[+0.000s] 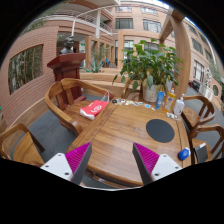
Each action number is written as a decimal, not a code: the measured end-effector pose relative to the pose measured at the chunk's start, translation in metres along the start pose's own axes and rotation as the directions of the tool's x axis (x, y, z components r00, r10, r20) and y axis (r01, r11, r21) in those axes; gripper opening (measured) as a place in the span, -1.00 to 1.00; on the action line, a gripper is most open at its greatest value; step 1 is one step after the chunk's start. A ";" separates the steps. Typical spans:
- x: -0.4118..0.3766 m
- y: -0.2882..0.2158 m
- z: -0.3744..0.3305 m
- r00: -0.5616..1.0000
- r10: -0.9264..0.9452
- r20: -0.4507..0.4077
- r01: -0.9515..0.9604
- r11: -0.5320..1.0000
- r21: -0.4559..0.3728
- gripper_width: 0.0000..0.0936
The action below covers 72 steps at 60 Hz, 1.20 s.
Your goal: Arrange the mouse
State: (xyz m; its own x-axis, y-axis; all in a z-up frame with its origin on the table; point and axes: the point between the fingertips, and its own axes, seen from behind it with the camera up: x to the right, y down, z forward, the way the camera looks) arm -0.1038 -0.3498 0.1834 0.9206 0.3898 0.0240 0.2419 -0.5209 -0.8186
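Note:
My gripper point(112, 160) is open and empty, its two magenta pads point(77, 158) wide apart above the near edge of a wooden table point(120, 135). A round dark mouse mat point(160, 129) lies on the table beyond and to the right of the fingers. A small blue object point(184, 154) that may be the mouse lies near the table's right edge, just past the right finger. Nothing stands between the fingers.
A red book or folder point(95, 108) lies at the table's far left. Bottles point(161, 99) and a leafy potted plant point(150, 62) stand at the far end. Wooden chairs point(62, 98) surround the table, against a brick building with a wooden cabinet point(66, 66).

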 end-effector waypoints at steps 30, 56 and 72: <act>0.212 0.170 0.037 0.957 0.162 -0.242 -0.201 0.968 -0.149 0.80; 0.389 0.157 0.099 0.838 0.313 -0.448 -0.334 0.942 0.034 0.81; 0.423 0.145 0.139 0.795 0.373 -0.478 -0.392 0.918 0.064 0.61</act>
State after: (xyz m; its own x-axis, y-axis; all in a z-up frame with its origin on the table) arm 0.2778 -0.1549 -0.0051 0.9689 -0.2471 -0.0124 -0.1587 -0.5823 -0.7973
